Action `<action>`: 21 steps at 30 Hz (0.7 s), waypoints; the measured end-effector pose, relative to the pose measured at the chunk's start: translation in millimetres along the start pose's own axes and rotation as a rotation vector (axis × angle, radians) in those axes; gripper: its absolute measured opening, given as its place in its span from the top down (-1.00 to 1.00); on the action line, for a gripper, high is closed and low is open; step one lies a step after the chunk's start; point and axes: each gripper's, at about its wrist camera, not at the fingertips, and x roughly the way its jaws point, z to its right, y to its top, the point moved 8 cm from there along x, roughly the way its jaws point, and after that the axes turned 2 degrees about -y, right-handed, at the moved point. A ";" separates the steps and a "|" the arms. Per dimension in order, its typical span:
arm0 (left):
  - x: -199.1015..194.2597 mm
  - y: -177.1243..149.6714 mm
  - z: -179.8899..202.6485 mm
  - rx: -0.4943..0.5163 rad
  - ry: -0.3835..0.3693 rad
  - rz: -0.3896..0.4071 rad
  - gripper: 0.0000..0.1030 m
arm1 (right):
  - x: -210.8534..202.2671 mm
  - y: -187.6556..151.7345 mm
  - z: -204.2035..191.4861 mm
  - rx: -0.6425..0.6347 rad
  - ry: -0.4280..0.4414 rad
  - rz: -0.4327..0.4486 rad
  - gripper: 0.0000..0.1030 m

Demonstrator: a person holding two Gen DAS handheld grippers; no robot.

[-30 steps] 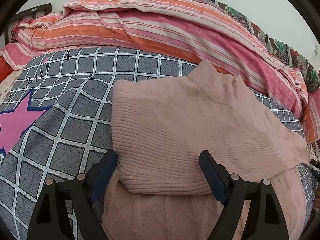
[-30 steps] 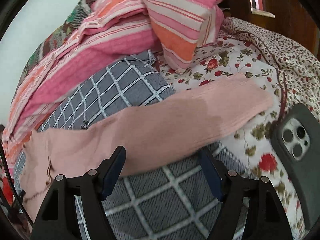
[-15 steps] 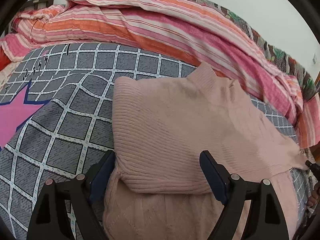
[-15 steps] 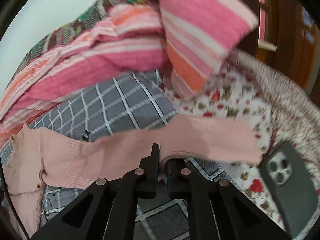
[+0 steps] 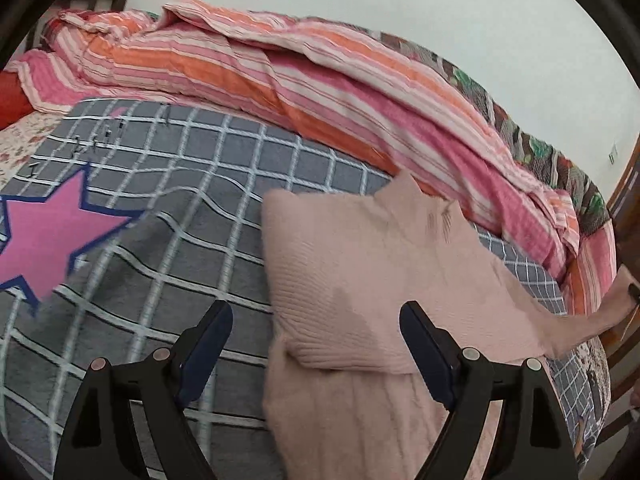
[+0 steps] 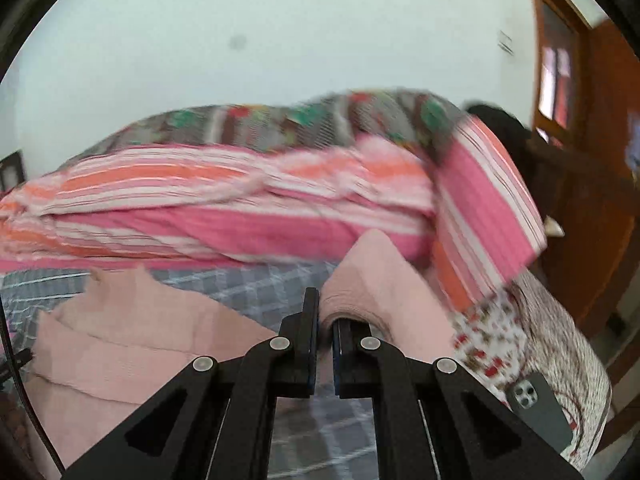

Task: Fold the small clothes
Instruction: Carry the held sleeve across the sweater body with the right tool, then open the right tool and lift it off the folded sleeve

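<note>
- Sweater (image 5: pixel 372 280): pink knit, lying on the grey checked blanket (image 5: pixel 200 200) of the bed; in the left wrist view it fills the lower centre and right of the frame, body already doubled, the folded edge facing the camera.
- Left tool (image 5: pixel 316 344): fingers spread wide, holding nothing. It hovers over the sweater's near left edge; the left finger is over blanket, the right finger over knit.
- Right tool (image 6: pixel 325 320): fingers pressed together on the sleeve (image 6: pixel 376 280), which is raised off the bed and humps up just above the fingertips at frame centre. The view is motion-blurred.
- Key relation: in the left wrist view the sleeve's long axis runs from the sweater's body out to the right edge of the frame, so the body lies to the lower left in the right wrist view. The right tool, being on the sleeve, is the nearer one for the fold.
- Judgement: the step in hand appears to be carrying the sleeve across onto the body; the left tool looks placed to steady the body.
- Surroundings: striped quilt (image 5: pixel 320 92) bunched along the far side; a phone (image 6: pixel 536 408) on the floral sheet, lower right of the right wrist view, apart from the sleeve.
</note>
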 end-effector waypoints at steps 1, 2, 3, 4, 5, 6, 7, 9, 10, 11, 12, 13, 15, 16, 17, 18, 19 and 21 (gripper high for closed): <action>-1.7 1.8 -3.8 -0.009 -0.003 0.001 -0.65 | -6.5 7.4 -26.7 -0.027 0.029 0.009 0.89; -2.5 3.7 -6.9 -0.020 -0.007 0.002 -0.65 | -9.1 10.6 -42.0 -0.043 0.048 0.012 0.89; -4.1 5.2 -11.1 -0.034 -0.011 0.004 -0.65 | -13.0 14.7 -67.9 -0.067 0.079 0.016 0.89; -4.6 6.7 -14.0 -0.044 -0.014 0.004 -0.65 | -16.3 17.2 -95.7 -0.091 0.114 0.018 0.89; -6.1 8.4 -18.7 -0.057 -0.017 0.005 -0.65 | -18.3 16.9 -115.7 -0.106 0.140 0.018 0.89; -6.6 9.7 -21.6 -0.062 -0.019 0.005 -0.65 | -19.0 15.1 -147.5 -0.127 0.184 0.011 0.89; -7.2 10.9 -24.5 -0.064 -0.018 0.005 -0.65 | -19.0 11.6 -165.1 -0.136 0.208 0.002 0.89; -9.0 13.8 -31.8 -0.068 -0.005 0.008 -0.65 | -12.3 -3.7 -214.0 -0.160 0.272 -0.036 0.89; -9.3 15.4 -35.3 -0.073 -0.001 0.012 -0.65 | -7.6 -13.3 -234.3 -0.168 0.294 -0.054 0.89; -9.5 16.7 -39.4 -0.084 0.001 0.013 -0.65 | -1.2 -25.5 -253.4 -0.177 0.317 -0.078 0.88; -9.2 17.4 -42.5 -0.095 -0.003 0.010 -0.65 | 6.4 -40.6 -273.9 -0.189 0.342 -0.114 0.88; -8.4 17.4 -45.0 -0.106 -0.011 0.005 -0.65 | 13.3 -53.2 -289.3 -0.195 0.366 -0.152 0.86; -4.8 15.4 -47.0 -0.121 -0.027 -0.019 -0.65 | 27.9 -78.8 -313.0 -0.189 0.436 -0.233 0.79; -1.8 13.7 -46.0 -0.126 -0.044 -0.038 -0.65 | 33.7 -88.0 -319.5 -0.187 0.465 -0.265 0.61; 0.6 12.5 -44.0 -0.129 -0.056 -0.049 -0.65 | 36.8 -96.2 -323.2 -0.183 0.489 -0.292 0.38; 1.8 11.5 -42.4 -0.131 -0.066 -0.054 -0.65 | 39.6 -102.1 -322.6 -0.175 0.504 -0.310 0.29; 2.8 11.0 -40.2 -0.129 -0.072 -0.057 -0.65 | 38.9 -104.6 -318.5 -0.165 0.520 -0.311 0.20; 2.6 10.9 -35.0 -0.118 -0.079 -0.050 -0.65 | 31.9 -102.2 -308.4 -0.159 0.543 -0.283 0.16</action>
